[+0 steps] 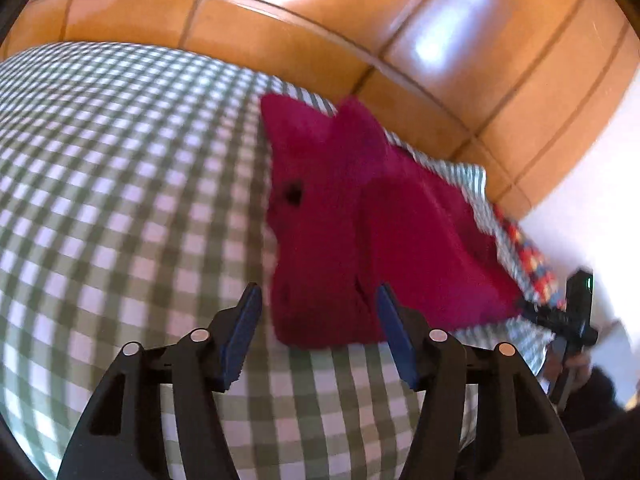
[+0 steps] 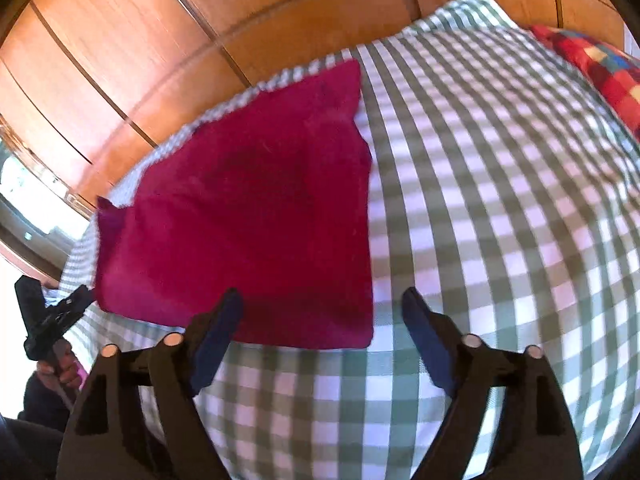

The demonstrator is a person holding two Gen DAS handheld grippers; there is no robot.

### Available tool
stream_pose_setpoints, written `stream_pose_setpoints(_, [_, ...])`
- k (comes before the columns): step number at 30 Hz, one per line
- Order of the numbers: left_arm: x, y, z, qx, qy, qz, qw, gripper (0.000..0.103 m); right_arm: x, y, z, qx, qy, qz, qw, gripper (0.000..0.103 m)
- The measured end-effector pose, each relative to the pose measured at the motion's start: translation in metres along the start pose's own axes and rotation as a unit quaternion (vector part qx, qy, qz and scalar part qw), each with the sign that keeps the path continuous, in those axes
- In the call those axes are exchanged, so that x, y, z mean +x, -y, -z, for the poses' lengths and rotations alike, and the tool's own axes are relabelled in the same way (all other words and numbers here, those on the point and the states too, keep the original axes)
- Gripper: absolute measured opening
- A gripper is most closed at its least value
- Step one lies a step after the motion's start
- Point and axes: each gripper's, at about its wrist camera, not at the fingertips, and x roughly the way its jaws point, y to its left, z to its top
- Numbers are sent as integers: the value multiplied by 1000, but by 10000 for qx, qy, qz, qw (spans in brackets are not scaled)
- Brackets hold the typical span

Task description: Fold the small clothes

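A magenta garment [image 1: 352,216] lies folded on the green-and-white checked cloth [image 1: 120,200]. In the left wrist view my left gripper [image 1: 318,300] is open, its blue pads either side of the garment's near corner, just above it. In the right wrist view the garment [image 2: 248,216] lies as a flat folded rectangle, and my right gripper [image 2: 322,304] is open over its near right edge, holding nothing. The right gripper also shows in the left wrist view [image 1: 568,316] at the garment's far corner. The left gripper shows in the right wrist view [image 2: 52,316] at the garment's left corner.
Orange-brown wooden panels [image 1: 360,20] stand behind the checked surface. A red multicoloured patchwork fabric [image 2: 596,68] lies at the far right edge of the checked cloth [image 2: 500,200]. A bright window [image 2: 24,184] is at the left.
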Motion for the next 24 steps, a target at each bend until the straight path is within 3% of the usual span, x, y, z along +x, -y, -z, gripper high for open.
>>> stream_pose_setpoints(2, [14,3,3,93,-181,-177,9996,27,11,-4,0,-64,35,144,9999,47])
stream_pose_setpoints(3, [18,1,2,9,-233,-165,9996,20,13,-9,-1,-119,52,149,9998,32])
stream_pose_setpoints(5, [13,-4,1,-132,-229,-38,9996,14,12,-12,-3,-123,27,112,9999,25])
stream_pose_setpoints(10, [-21,-1,16,139,-215,251,9994,12,-15,-4,18,-283,-53,-22,9996,21])
stream_pose_setpoints(17, [-61,-4,78,-28,-573,525,9970,12,-53,-8,79,-771,-543,-15,9955,21])
stream_pose_setpoints(18, [-65,-4,83,-74,-594,567,9966,13,-56,-8,83,-802,-592,-45,9950,21])
stream_pose_setpoints(20, [-72,-3,88,-171,-618,588,9962,15,-59,-11,82,-846,-509,87,9951,35])
stream_pose_setpoints(21, [-75,-4,84,-216,-551,551,9967,20,-61,-9,79,-784,-419,95,9960,57])
stream_pose_setpoints(22, [-79,-4,80,-270,-446,575,9970,23,-64,-5,71,-643,-227,71,9976,72])
stream_pose_setpoints(24, [-86,-7,63,-423,-80,635,9971,47,-66,-3,58,-550,23,169,9983,72])
